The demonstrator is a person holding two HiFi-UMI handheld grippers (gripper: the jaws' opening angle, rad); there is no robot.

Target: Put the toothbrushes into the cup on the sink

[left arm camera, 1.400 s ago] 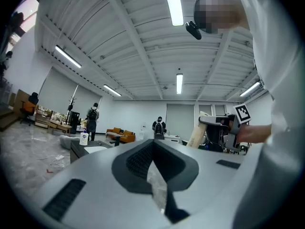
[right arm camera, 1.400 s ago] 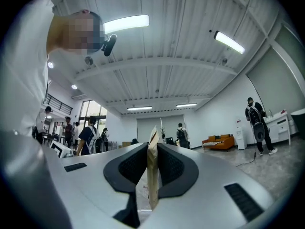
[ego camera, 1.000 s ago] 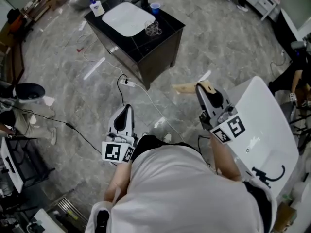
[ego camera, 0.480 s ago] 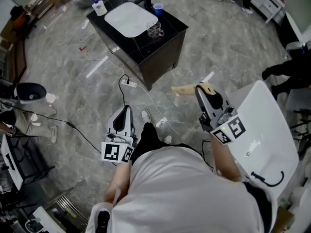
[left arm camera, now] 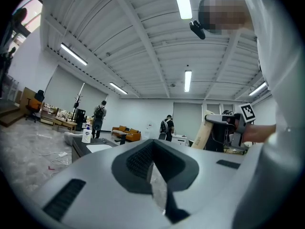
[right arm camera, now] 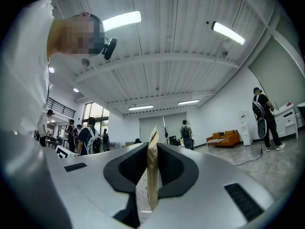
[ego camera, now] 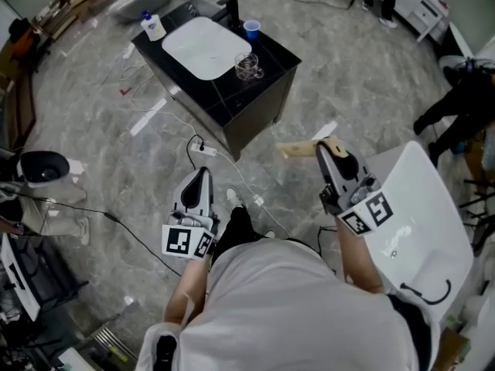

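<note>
The black sink cabinet [ego camera: 255, 91] with its white basin [ego camera: 203, 46] stands ahead on the grey floor, far from both grippers. A clear glass cup [ego camera: 247, 66] sits on its right front corner and a blue cup [ego camera: 250, 28] by the tap. My right gripper [ego camera: 326, 145] [right arm camera: 151, 162] is shut on a flat tan packet [ego camera: 298, 149] [right arm camera: 152, 175] that sticks out to the left. The left gripper [ego camera: 202, 175] [left arm camera: 151, 162] is held low beside my body, jaws together with nothing in them. The left gripper view also catches the right gripper [left arm camera: 224, 120] holding the packet [left arm camera: 201, 133].
A white pump bottle [ego camera: 152, 27] stands on the cabinet's back left corner. A power strip [ego camera: 205, 151] and cables lie on the floor in front of the cabinet. A large white tub [ego camera: 421, 207] is close on my right. A person in dark clothes [ego camera: 464, 99] stands at the right edge.
Both grippers keep their pose and the packet stays gripped. The view has shifted slightly as I step, and the person in dark clothes has come further into view at the right.
</note>
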